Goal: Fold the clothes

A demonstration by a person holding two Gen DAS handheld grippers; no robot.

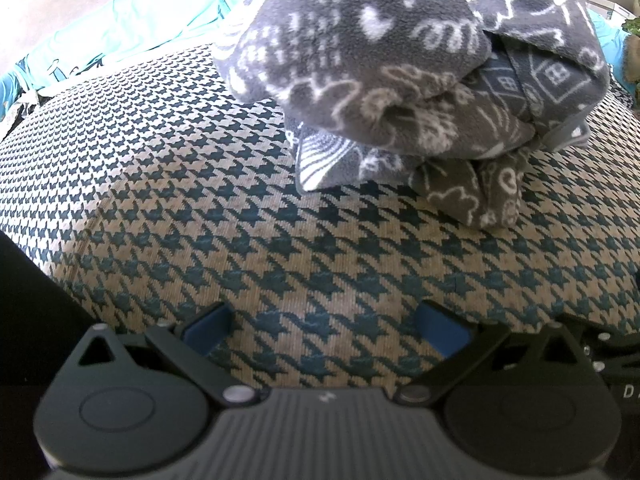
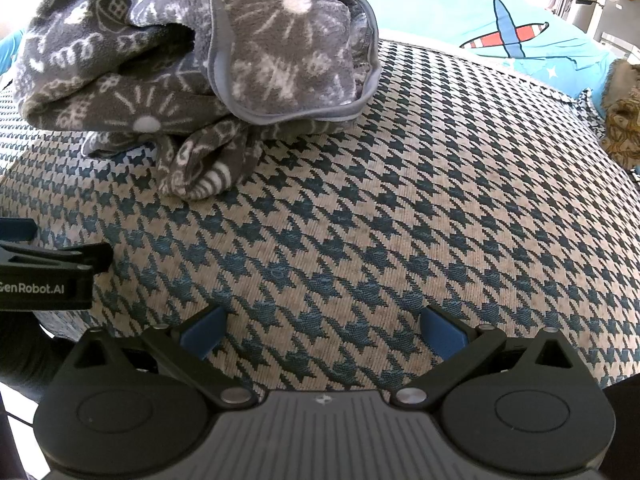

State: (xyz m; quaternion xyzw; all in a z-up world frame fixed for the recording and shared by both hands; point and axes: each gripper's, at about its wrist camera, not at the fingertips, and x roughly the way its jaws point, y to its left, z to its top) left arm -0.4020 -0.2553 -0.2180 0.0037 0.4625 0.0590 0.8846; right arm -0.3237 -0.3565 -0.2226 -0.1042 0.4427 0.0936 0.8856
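A grey fleece garment (image 1: 400,64) with white doodle prints lies bunched in a heap on the houndstooth cloth (image 1: 200,200); in the right wrist view the same garment (image 2: 192,64) shows a grey-trimmed edge. My left gripper (image 1: 326,330) hovers low over the cloth, short of the heap, open with nothing between its blue pads (image 1: 208,330). My right gripper (image 2: 322,330) is also open and empty, with the heap ahead and to its left. The left gripper's black body (image 2: 48,276) shows at the left edge of the right wrist view.
A turquoise sheet (image 2: 460,12) with an airplane print (image 2: 508,32) lies under and beyond the houndstooth cloth (image 2: 440,200). A brown patterned fabric item (image 2: 624,120) sits at the far right. The turquoise sheet (image 1: 132,28) also shows at upper left.
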